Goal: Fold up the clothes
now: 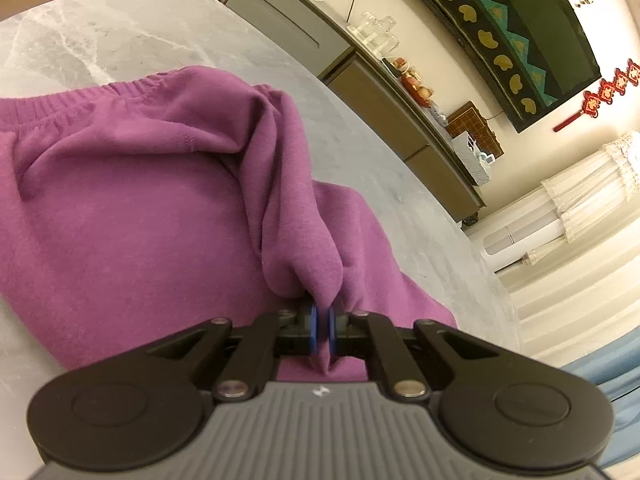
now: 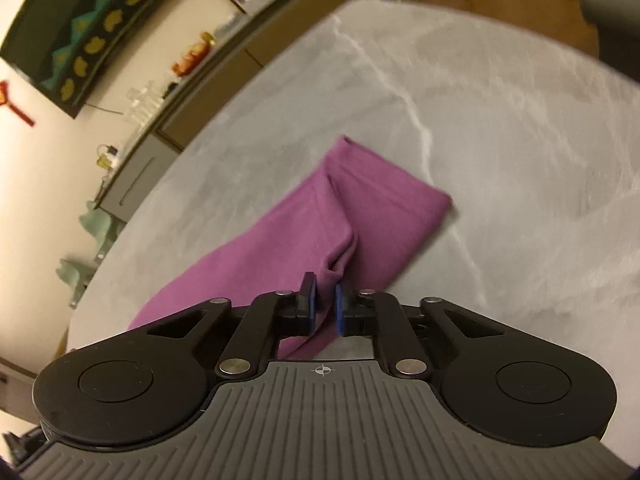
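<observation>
While both pinch purple trousers on the grey counter | left hand-held gripper clamped on a raised fold | right hand-held gripper slightly parted around cloth – lift evenly – keep edges aligned.

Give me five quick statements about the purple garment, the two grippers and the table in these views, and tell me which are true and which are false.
1. The left gripper is pinching a fold of the purple garment. True.
2. The garment is green. False: it is purple.
3. The garment lies on a grey marbled table. True.
4. The right gripper has its pads spread far apart over bare table. False: they stand close together, with purple fabric between them; whether they press on it cannot be told.
5. The left wrist view shows an elastic ribbed edge on the garment. True.
</observation>
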